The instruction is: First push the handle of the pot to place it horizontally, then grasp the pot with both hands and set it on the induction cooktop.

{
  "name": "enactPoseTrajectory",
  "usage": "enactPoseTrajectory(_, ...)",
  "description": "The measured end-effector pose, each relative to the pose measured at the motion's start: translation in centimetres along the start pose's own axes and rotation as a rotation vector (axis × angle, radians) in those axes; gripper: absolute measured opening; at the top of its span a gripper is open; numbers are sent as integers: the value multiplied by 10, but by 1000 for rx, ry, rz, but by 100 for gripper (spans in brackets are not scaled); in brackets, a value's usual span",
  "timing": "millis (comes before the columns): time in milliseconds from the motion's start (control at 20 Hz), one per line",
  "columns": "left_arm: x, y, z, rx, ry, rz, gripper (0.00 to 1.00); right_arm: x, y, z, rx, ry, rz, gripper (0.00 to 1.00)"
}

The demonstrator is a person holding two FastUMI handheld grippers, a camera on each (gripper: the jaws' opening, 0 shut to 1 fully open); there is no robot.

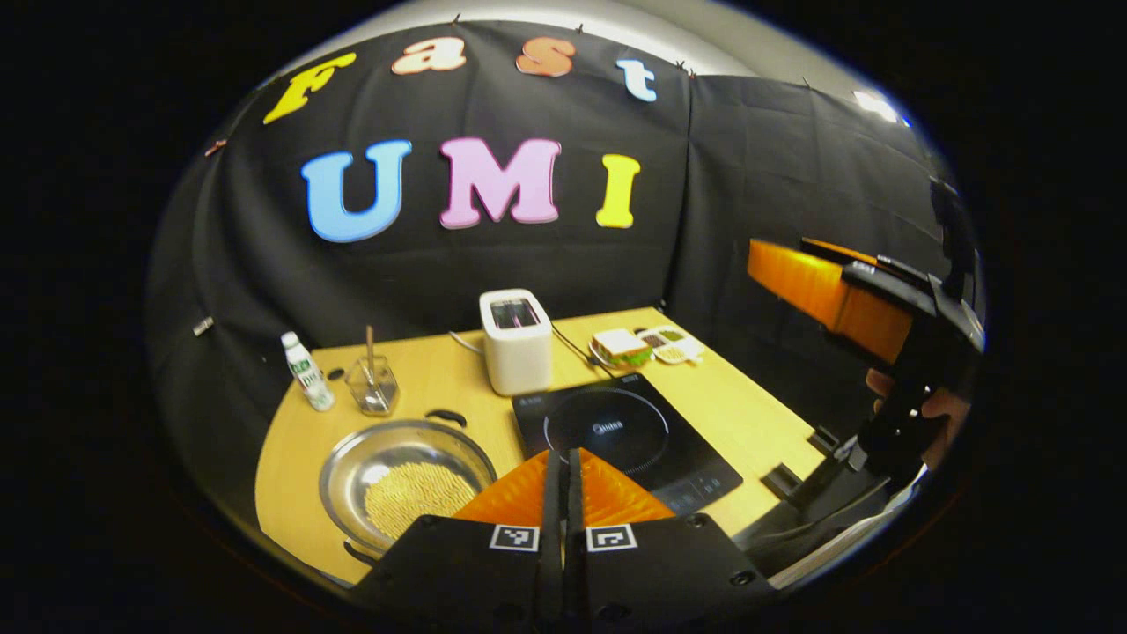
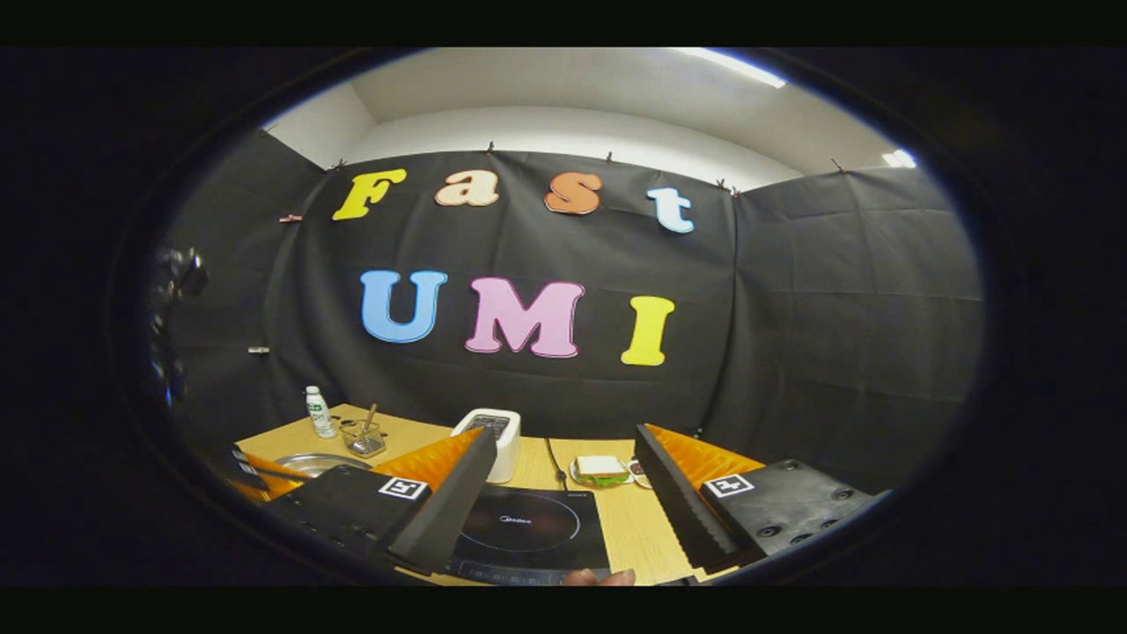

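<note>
The steel pot (image 1: 348,475) holds yellow grains and sits on the table left of the black induction cooktop (image 1: 616,436). One black pot handle (image 1: 445,416) points to the far side and the other (image 1: 359,553) to the near side. My left gripper (image 1: 563,452) is shut with nothing in it, hovering above the gap between pot and cooktop. My right gripper (image 2: 564,431) is open and empty, raised above the cooktop (image 2: 528,528). The left gripper view shows it high at the right (image 1: 828,291), held by a hand (image 1: 933,409). The pot (image 2: 317,460) lies at the lower left.
A white toaster (image 1: 516,342) stands behind the cooktop, its cord trailing right. A small bottle (image 1: 306,372) and a glass with a stick (image 1: 371,383) are at the back left. A plate with a sandwich (image 1: 621,346) and small dishes (image 1: 673,343) sit at the back right.
</note>
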State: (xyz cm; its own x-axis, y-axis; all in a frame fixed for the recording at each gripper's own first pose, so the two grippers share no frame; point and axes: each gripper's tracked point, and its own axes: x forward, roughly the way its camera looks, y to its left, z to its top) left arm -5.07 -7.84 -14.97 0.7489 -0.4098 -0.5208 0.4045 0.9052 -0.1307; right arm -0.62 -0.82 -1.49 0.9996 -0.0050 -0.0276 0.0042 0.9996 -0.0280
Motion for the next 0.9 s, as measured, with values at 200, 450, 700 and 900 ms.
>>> enactPoseTrajectory(200, 3, 3, -59, -91, 178, -44, 5, 0, 0, -6, 8, 15, 1, 96)
enactPoseTrajectory(450, -3, 34, -115, -207, 340, -49, 5, -1, 4, -12, 0, 30, 12, 96)
enactPoseTrajectory(700, -4, 76, -148, -242, 462, -43, 5, -2, 4, -14, 1, 35, 15, 98)
enactPoseTrajectory(900, -9, 115, -171, -227, 560, -12, 5, -6, -1, -14, 1, 35, 10, 98)
